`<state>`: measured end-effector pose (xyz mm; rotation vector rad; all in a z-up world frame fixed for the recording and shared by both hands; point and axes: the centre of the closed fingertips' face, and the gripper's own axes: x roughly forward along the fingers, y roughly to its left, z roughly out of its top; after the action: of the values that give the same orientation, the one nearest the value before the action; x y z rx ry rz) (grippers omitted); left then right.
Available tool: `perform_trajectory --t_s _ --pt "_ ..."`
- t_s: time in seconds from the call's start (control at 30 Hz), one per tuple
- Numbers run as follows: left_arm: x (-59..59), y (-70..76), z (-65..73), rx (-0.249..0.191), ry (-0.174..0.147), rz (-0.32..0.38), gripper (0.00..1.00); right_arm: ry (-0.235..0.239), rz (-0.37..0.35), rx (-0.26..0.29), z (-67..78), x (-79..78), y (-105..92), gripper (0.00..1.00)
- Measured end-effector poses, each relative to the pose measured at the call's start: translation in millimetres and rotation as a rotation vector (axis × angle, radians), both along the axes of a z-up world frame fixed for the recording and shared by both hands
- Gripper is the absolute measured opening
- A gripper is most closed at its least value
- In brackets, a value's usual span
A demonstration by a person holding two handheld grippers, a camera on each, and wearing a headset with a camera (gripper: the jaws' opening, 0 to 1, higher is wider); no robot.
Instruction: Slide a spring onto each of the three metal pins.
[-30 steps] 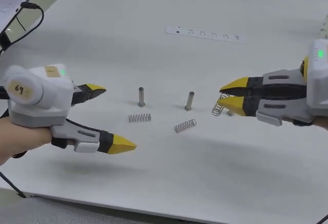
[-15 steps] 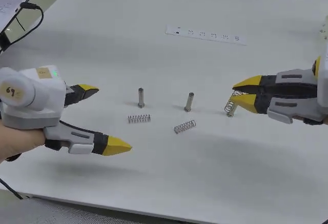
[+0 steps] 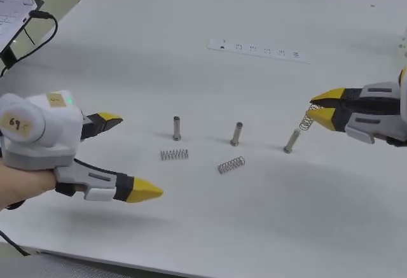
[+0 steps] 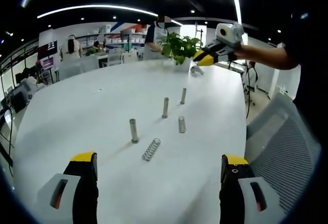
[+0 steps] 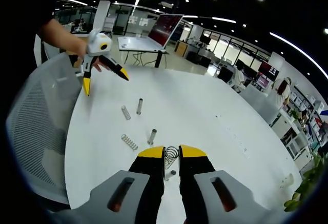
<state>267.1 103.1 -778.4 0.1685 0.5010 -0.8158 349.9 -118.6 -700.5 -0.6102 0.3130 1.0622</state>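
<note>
Spring (image 3: 306, 123) higher now, between right tongs (image 3: 311, 109).

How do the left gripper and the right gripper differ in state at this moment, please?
The left gripper has its jaws wide apart; the right gripper has its jaws nearly closed. The left gripper holds nothing, while the right gripper pinches a spring. The left gripper sits off beside the leftmost pin; the right gripper is near the rightmost pin. Both have yellow tips.

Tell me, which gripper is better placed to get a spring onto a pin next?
Right. The right gripper pinches a spring close by the nearest pin; the left gripper hangs open, holding nothing.
</note>
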Motion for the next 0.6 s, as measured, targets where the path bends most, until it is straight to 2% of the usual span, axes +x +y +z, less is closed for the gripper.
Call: perform_trajectory --t_s 0.13,0.6 --pt "-0.7 0.8 -0.2 -0.001 0.002 0.002 0.98 0.002 -0.025 -0.008 -4.0 9.5 -4.1 0.07" --pt "-1.5 4.2 0.1 -0.007 0.004 0.014 0.98 0.021 -0.054 -0.021 -19.1 24.0 -8.0 0.07"
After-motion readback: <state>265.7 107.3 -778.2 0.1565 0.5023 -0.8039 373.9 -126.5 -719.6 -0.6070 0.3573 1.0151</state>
